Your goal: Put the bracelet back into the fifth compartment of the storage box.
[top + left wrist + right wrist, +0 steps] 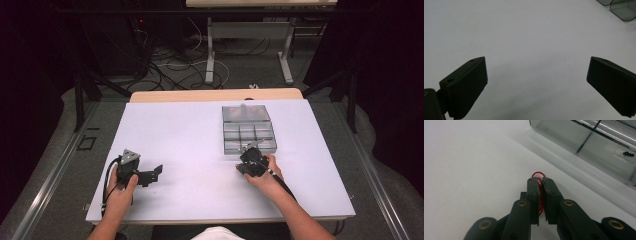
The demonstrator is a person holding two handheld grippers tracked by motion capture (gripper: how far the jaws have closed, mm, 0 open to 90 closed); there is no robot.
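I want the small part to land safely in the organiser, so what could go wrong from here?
1. The right gripper pinches a thin red wire loop by a narrow bite; it might slip out or bend when lifted.
2. The clear plastic compartment box lies close beside that gripper, so a careless lift could knock its near wall.
3. The left gripper rests open over bare white table, so nothing steadies the box if nudged.

One overhead camera, two riding low on the grippers.
The high view looks forward and down over the whole counter; both gripper views skim it closely, sharing the clear compartment box with it.
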